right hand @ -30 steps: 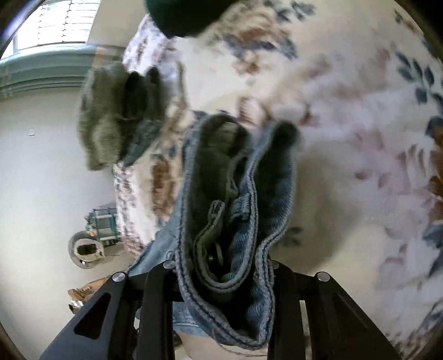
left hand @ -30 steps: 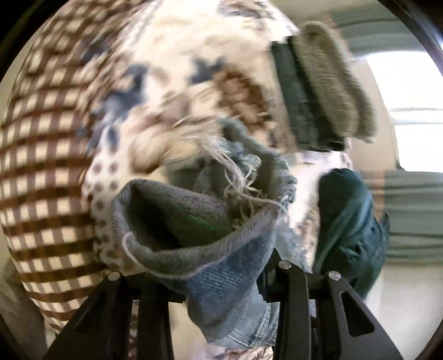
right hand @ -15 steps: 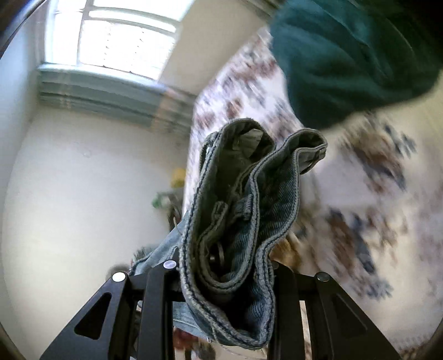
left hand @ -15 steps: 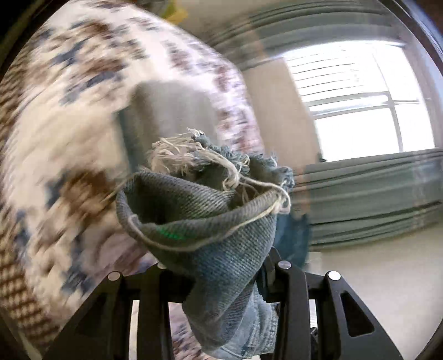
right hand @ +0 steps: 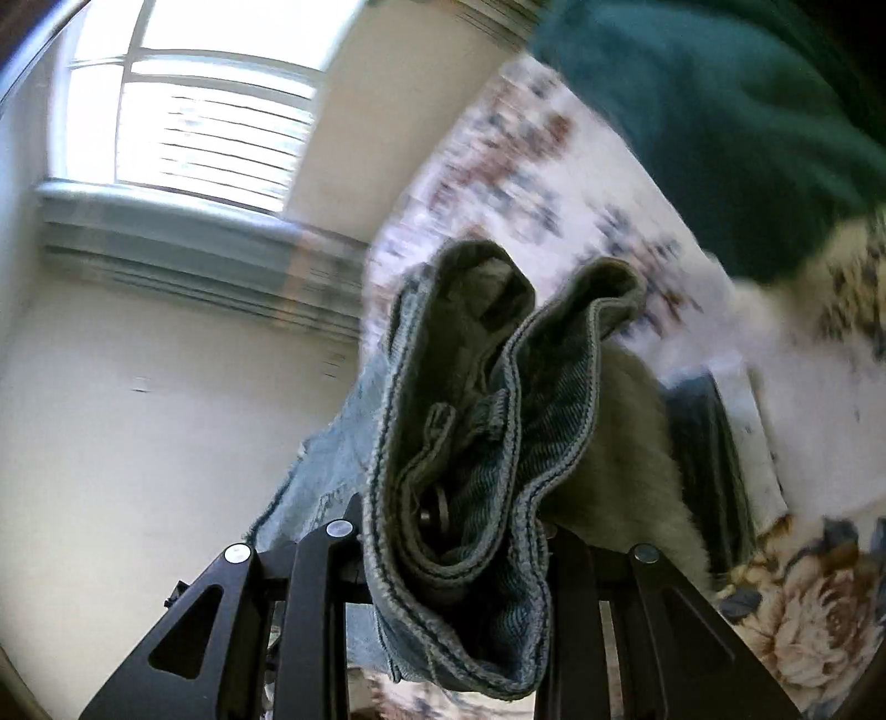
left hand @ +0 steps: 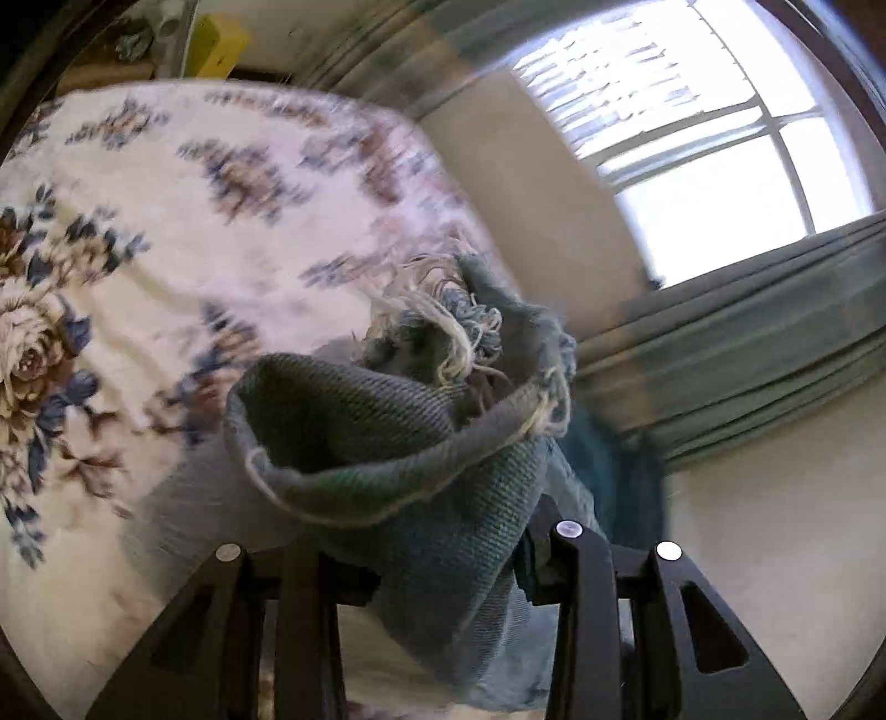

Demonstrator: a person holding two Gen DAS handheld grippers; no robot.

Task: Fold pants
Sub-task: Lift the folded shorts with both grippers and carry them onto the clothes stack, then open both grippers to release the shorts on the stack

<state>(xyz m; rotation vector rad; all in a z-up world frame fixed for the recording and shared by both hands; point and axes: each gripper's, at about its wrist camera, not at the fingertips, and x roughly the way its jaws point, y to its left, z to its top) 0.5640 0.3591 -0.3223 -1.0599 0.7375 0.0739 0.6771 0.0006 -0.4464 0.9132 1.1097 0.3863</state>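
Left wrist view: the left hand-held gripper [left hand: 437, 559] was clamped on the frayed hem end of the denim pants [left hand: 398, 443], the bunched cloth standing up between the two black fingers [left hand: 578, 620] and hiding most of what lay straight ahead. Loose white threads [left hand: 443, 327] curled from the torn edge. Behind it lay a bed with a floral bedspread [left hand: 166, 221]; a window [left hand: 720, 166] and grey-green curtain [left hand: 747, 332] showed at right, and a yellow object [left hand: 219, 39] beyond the bed's far edge. A dark teal garment [left hand: 609, 471] was partly hidden behind the denim.

Right wrist view: the right hand-held gripper [right hand: 448, 559] was closed on the waistband end of the pants [right hand: 476, 443], folded over on itself, with a belt loop [right hand: 493, 412] and a metal button [right hand: 437, 507] visible only here. The teal garment [right hand: 720, 122] lay on the bedspread [right hand: 526, 166] at upper right, and a folded olive and dark garment [right hand: 664, 454] lay just behind the denim, partly blocked by it. The window [right hand: 194, 122] showed at upper left.
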